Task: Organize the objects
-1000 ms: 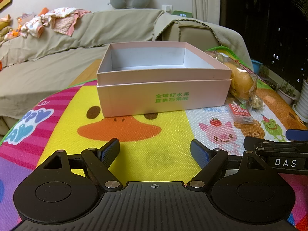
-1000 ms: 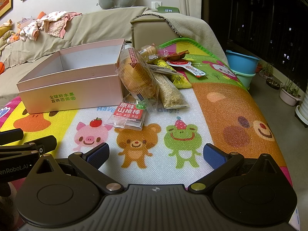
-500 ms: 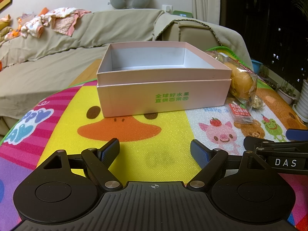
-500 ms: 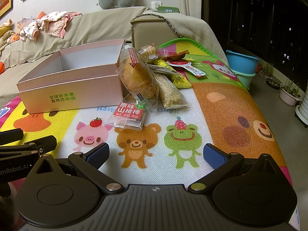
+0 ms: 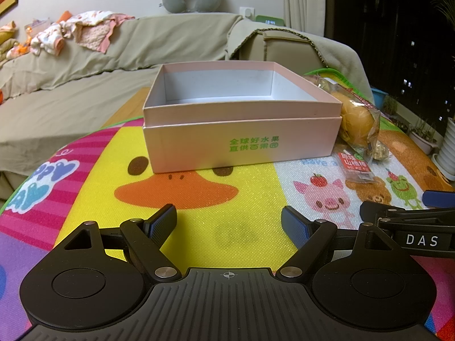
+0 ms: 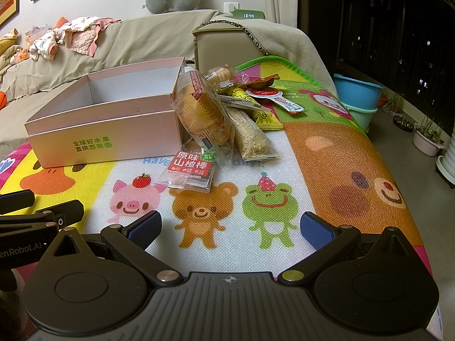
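Nothing has moved since a second ago: your sorting has not started.
Your left tool (image 5: pixel 229 218) and right tool (image 6: pixel 230 223) rest spread apart and empty; the pink cardboard box (image 6: pixel 113 119) holds nothing, and the wrapped snack packets (image 6: pixel 204 116) lie beside it on the worktop's cartoon mat (image 6: pixel 327 153).

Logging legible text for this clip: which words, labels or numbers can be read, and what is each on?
"全球好水果 直供百果园": green print on the pink box.
"原味 山楂棒": red snack packet on the play mat.
"18:44": green digital clock.
"DAS": label on the right hand-held gripper.
"enRobot.AI": left hand-held gripper, cut off by the frame edge.
Other snack wrappers' print and the mat's partly covered lettering: unreadable.
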Available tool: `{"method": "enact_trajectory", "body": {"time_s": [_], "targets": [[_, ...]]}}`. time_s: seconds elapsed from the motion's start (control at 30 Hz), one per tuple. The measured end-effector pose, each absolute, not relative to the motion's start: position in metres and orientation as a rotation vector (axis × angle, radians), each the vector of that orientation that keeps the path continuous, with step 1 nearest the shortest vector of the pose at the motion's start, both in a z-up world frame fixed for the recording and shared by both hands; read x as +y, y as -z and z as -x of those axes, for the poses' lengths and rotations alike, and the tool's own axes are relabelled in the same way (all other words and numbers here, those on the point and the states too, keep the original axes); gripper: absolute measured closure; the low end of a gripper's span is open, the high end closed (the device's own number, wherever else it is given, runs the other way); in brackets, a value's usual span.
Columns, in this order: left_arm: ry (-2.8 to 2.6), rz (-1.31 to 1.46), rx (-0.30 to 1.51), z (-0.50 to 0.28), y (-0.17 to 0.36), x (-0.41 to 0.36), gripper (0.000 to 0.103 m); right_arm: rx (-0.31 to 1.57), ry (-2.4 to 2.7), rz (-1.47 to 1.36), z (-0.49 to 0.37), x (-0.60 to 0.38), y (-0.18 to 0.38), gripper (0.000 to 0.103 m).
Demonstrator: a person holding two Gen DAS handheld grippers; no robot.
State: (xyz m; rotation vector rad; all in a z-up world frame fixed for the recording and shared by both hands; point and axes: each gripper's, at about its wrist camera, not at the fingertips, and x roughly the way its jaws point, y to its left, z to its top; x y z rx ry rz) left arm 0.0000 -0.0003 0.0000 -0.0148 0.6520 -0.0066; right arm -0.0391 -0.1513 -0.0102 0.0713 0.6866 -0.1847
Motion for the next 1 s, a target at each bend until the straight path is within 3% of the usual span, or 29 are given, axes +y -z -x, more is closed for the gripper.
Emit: {"method": "enact_trajectory", "body": {"time_s": [0.57,1.0], "targets": [[0.005,0.011,0.655,-0.001,0.0,0.001,0.017,0.692,0.17,-0.097,0.042,-0.158,0.009,0.0],[-0.003,0.01,0.661,0.002,-0.003,0.0,0.019,0.81,0.171,-0.065,0.026,-0.153,0.003,0.0]]}}
